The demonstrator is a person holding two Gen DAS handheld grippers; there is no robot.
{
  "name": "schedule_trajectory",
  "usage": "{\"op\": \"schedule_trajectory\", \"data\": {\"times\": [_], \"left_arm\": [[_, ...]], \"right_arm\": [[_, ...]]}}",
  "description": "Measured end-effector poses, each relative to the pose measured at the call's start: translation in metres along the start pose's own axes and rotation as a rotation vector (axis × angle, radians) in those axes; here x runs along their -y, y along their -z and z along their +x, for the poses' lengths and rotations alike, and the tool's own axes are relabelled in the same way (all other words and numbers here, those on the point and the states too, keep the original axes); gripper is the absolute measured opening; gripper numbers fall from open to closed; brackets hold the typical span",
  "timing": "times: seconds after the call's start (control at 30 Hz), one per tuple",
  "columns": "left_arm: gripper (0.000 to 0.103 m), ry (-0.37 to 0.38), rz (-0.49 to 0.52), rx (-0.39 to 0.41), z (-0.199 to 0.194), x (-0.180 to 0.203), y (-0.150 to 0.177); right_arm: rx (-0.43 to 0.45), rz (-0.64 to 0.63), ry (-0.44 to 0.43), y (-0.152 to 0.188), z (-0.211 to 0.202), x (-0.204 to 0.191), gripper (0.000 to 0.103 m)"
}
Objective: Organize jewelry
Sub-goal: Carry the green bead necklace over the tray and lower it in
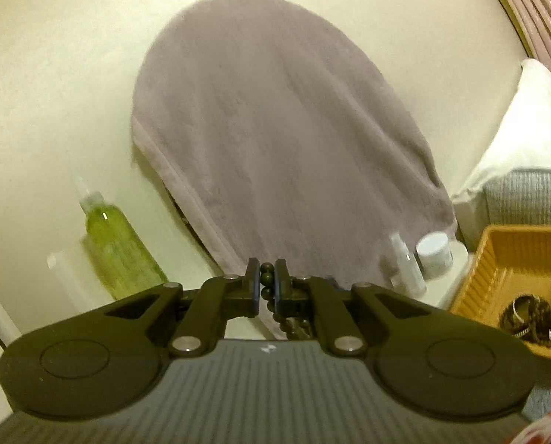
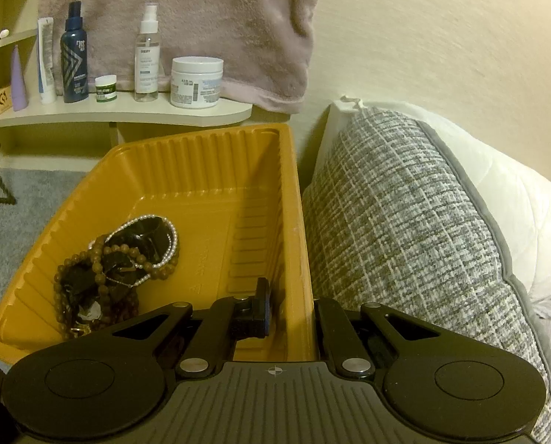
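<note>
Currently the left gripper (image 1: 267, 285) is clenched on a dark bead strand (image 1: 266, 281) hanging below it; the orange tray (image 1: 512, 259) lies to its right. The right gripper (image 2: 294, 318) straddles that tray's near-right wall, seemingly gripping it.

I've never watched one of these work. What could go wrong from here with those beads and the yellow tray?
1. The left hand-held gripper pinches the dark bead strand by only a few beads; it could slip out.
2. The right hand-held gripper straddles the yellow tray's side wall beside the grey cushion; it might tip the tray, spilling the jewelry pile.
</note>
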State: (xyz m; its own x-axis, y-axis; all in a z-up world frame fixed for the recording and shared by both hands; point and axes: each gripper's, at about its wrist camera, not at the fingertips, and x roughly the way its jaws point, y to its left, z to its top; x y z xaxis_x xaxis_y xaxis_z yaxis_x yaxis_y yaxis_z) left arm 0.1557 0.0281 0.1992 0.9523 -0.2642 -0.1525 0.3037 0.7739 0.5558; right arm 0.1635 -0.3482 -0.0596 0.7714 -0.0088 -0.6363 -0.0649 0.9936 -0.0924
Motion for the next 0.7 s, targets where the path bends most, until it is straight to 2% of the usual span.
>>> {"op": "schedule_trajectory", "data": {"times": [0.37,0.7], "left_arm": [[0.007,-0.02,0.006,0.074,-0.005,-0.016,-0.05],[0.007,0.074,-0.004,0.16,0.0,0.003,-0.103]], "right_arm": [[-0.001,-0.001,0.0,0.001,0.0,0.0,0.006],[0.009,0.004,-0.007,-0.006,-0.001,0.0,0.006]]}}
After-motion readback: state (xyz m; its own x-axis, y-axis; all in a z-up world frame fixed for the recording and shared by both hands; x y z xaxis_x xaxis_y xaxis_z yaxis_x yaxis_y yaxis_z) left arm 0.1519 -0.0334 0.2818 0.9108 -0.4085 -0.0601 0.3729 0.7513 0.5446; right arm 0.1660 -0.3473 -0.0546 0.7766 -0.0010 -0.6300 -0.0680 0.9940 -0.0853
